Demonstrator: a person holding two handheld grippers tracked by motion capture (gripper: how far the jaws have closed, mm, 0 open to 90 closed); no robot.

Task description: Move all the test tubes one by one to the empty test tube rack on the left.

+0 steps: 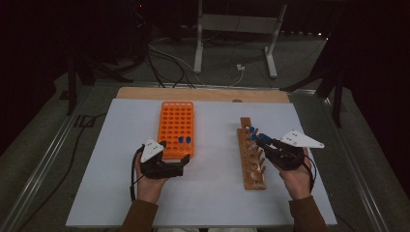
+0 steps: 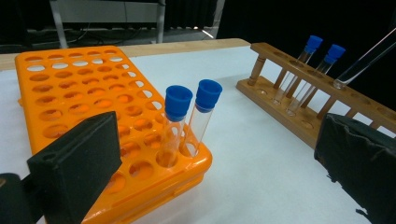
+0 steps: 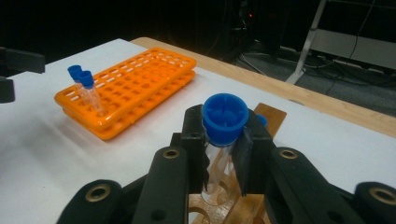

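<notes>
At the right of the high view, right gripper (image 1: 259, 138) clamped with its fingers (image 3: 196, 140) on a blue-capped tube (image 3: 224, 122) just under the cap — tube tilted above the wooden rack (image 1: 252, 166), lower end near a hole. Looks like mid-transfer toward the orange rack (image 1: 176, 126) on the counter (image 1: 212, 193). Next: lift clear, carry left, lower upright into a free hole beside the two tubes (image 2: 189, 119). Left gripper (image 1: 175, 158) wide open, holding nothing, at the orange rack's near corner.
</notes>
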